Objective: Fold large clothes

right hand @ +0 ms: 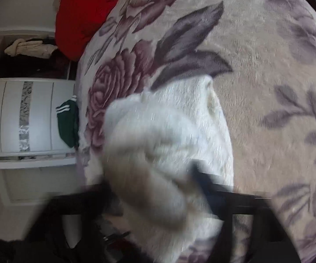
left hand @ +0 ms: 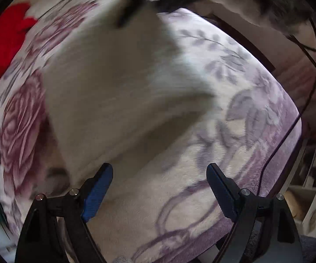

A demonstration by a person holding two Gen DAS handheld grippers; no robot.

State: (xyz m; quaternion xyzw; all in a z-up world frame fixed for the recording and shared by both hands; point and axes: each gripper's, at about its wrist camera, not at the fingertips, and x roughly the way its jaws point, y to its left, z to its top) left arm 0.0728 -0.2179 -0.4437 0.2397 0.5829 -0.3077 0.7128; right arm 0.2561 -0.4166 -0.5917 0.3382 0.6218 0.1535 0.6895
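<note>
A large cream-white fluffy garment hangs in the air over the floral blanket on the bed, blurred by motion. My left gripper is open and empty, its blue-padded fingers spread above the blanket by the garment's lower edge. The other gripper shows dark at the top of the left wrist view, holding the garment's upper edge. In the right wrist view the garment bunches right in front of the camera and covers my right gripper, which is shut on it; its fingers are blurred.
A red pillow lies at the bed's far end. A green garment with white stripes hangs at the bed's side by a white wardrobe. A thin cable runs over the blanket's right edge. Shelves stand beyond.
</note>
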